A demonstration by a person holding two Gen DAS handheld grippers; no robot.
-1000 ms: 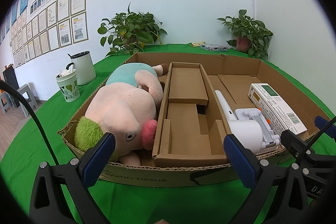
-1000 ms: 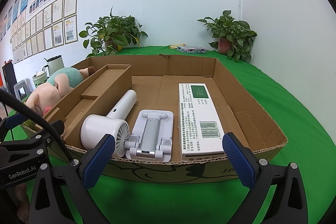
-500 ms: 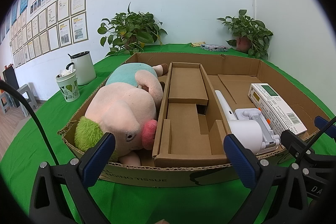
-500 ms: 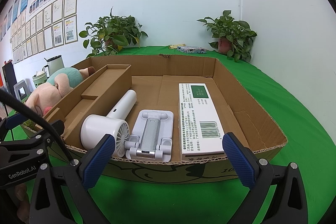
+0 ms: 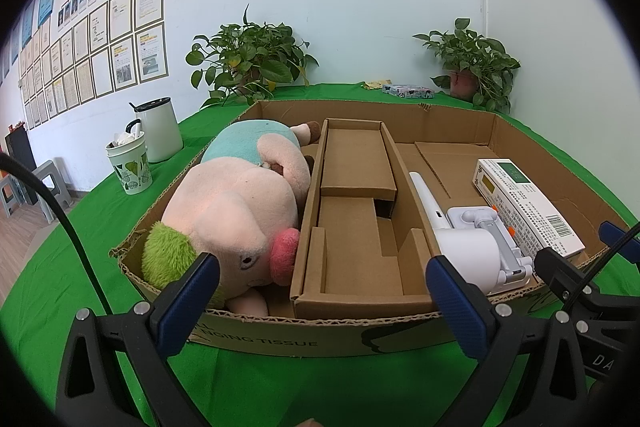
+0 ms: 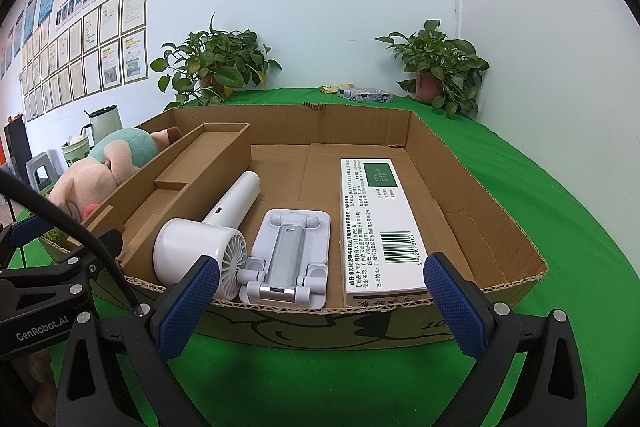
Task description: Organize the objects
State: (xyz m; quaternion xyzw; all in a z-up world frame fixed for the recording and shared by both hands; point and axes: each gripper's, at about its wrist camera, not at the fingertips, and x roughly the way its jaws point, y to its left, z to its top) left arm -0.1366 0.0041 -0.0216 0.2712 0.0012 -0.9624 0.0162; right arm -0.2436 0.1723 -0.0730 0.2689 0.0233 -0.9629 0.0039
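Note:
A shallow cardboard box lies on the green table. A pink plush pig fills its left section, beside a cardboard insert. The right section holds a white handheld fan, a folded phone stand and a white medicine carton. My left gripper is open and empty before the box's front wall. My right gripper is open and empty in front of the fan and carton.
A white kettle and a patterned cup stand left of the box. Two potted plants and a small flat packet sit at the back by the wall. Green cloth extends right of the box.

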